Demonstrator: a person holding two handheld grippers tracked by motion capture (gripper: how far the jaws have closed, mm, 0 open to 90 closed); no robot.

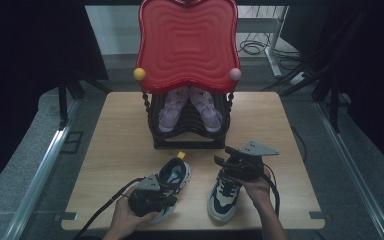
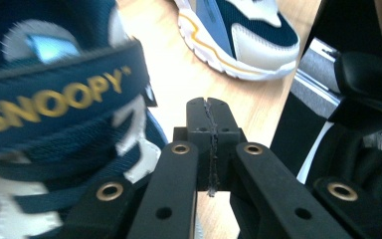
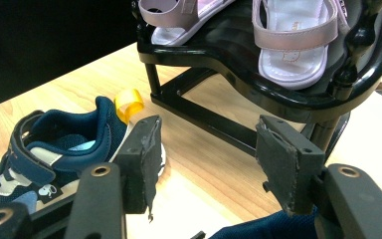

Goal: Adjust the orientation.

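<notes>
Two navy and white sneakers lie on the wooden table (image 1: 120,130). The left sneaker (image 1: 176,172) has a yellow heel loop (image 3: 128,103) and a strap (image 2: 54,99) printed SNOOPY. My left gripper (image 1: 166,199) sits at the toe end of this shoe. In the left gripper view its pads (image 2: 211,107) are pressed together, shut, with nothing seen between them. The right sneaker (image 1: 222,197) lies parallel to it. My right gripper (image 1: 224,162) hovers over that shoe's heel. Its jaws (image 3: 206,154) stand wide open, with blue shoe fabric (image 3: 263,226) just below them.
A black shoe rack (image 1: 187,140) with a wavy red top (image 1: 187,45) stands at the table's far middle. A pair of pink sandals (image 3: 288,45) rests on its shelf. Bare wood lies between the sneakers and the rack. Cables (image 1: 252,47) lie on the floor behind.
</notes>
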